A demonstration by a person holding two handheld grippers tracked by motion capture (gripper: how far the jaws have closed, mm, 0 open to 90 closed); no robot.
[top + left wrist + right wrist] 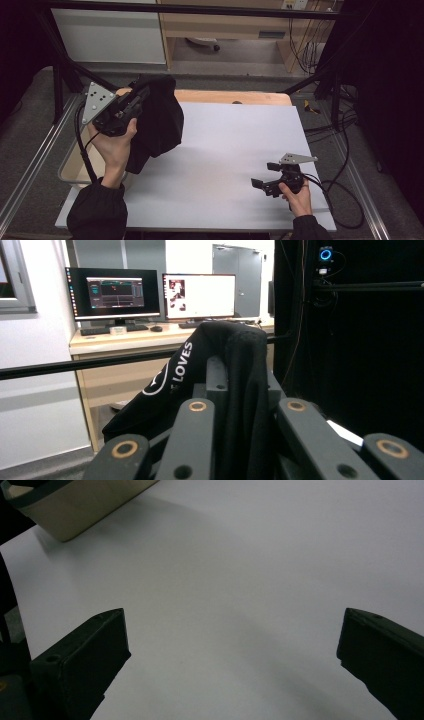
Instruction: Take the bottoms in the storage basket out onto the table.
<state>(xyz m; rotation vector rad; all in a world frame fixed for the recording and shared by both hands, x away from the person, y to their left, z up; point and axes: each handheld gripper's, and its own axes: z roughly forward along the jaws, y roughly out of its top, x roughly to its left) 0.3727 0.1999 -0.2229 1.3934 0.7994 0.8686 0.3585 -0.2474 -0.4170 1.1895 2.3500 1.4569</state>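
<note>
Left fingers: clamped together on black garment, white lettering seen.
Left gripper: raised over table's left edge, garment hung beneath, above tan bin.
Right fingers: held wide apart, nothing gripped.
Right gripper: rested low over the table, near right, pointed left.

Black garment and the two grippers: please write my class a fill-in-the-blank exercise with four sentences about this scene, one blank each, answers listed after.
1. The left gripper is shut on a garment whose colour is ____.
2. The white word printed on the garment reads ____.
3. The fingers of the right gripper stand ____, with nothing between them.
4. The right gripper sits low over the ____ table sheet.

Missing words: black; LOVES; open; white
</note>
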